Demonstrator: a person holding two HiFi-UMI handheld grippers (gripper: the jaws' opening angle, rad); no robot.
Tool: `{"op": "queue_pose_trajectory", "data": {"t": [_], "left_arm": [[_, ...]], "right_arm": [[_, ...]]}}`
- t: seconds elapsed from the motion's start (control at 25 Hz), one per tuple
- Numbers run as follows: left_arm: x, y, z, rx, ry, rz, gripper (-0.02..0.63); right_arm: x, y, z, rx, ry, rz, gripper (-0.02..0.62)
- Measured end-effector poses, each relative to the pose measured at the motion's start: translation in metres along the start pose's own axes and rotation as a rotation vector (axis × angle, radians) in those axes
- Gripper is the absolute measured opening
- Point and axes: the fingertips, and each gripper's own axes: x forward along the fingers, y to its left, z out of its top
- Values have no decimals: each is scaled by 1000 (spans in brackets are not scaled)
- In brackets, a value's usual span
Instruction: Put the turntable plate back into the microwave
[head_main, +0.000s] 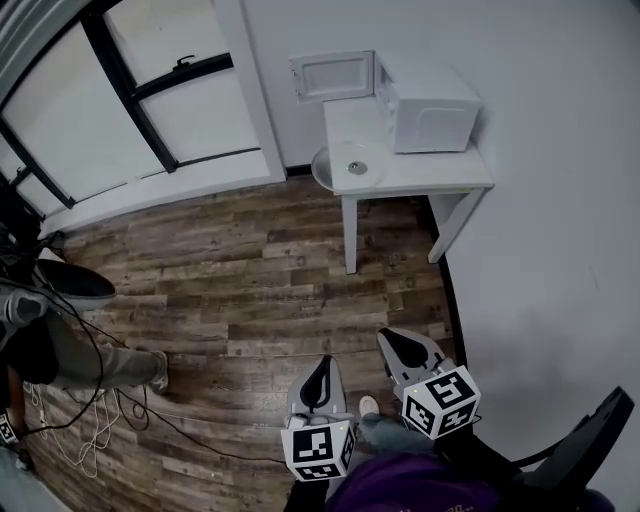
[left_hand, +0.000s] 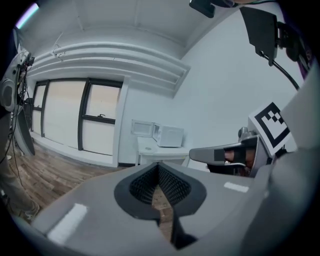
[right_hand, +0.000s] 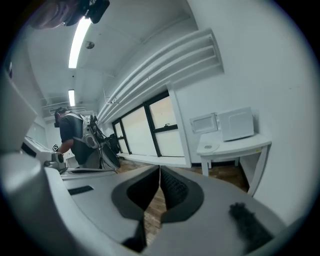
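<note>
The white table (head_main: 440, 182) stands well ahead of you, carrying the microwave (head_main: 432, 118), its door (head_main: 332, 75) swung open to the left. The turntable plate (head_main: 350, 166) overhangs the table's left front edge, straight ahead. Your right gripper (head_main: 393, 340) is slightly nearer than your left gripper (head_main: 322, 368); both are closed and hold nothing

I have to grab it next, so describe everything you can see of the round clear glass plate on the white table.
The round clear glass turntable plate is see-through, with a small hub at its centre. It lies flat on the white table, its rim jutting past the table's edge, beside the white microwave, whose door stands open. Only the table touches it.
</note>
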Motion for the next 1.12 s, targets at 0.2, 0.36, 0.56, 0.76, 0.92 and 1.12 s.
{"op": "queue_pose_trajectory", "data": {"t": [0.2, 0.36, 0.56, 0.76, 0.92, 1.12], "left_arm": [[27, 8, 16, -47, -18, 26, 4], [46, 17, 17, -61, -3, 39, 5], [74, 45, 29, -101, 4, 44, 5], [121, 78, 58, -71, -6, 1, 5], [156, 109, 86, -42, -19, -39, 4], [193, 163, 102, -47, 6, -38, 5]], "right_arm": [[25, -19, 20, -9, -19, 8, 11], [43, -32, 24, -1, -8, 13, 11], [73, -50, 34, 37, -24, -7, 11], [121, -67, 59, 31, -42, -35, 11], [167, -74, 75, 35, -39, -55, 11], [228, -78, 92, 45, -37, -86, 11]]}}
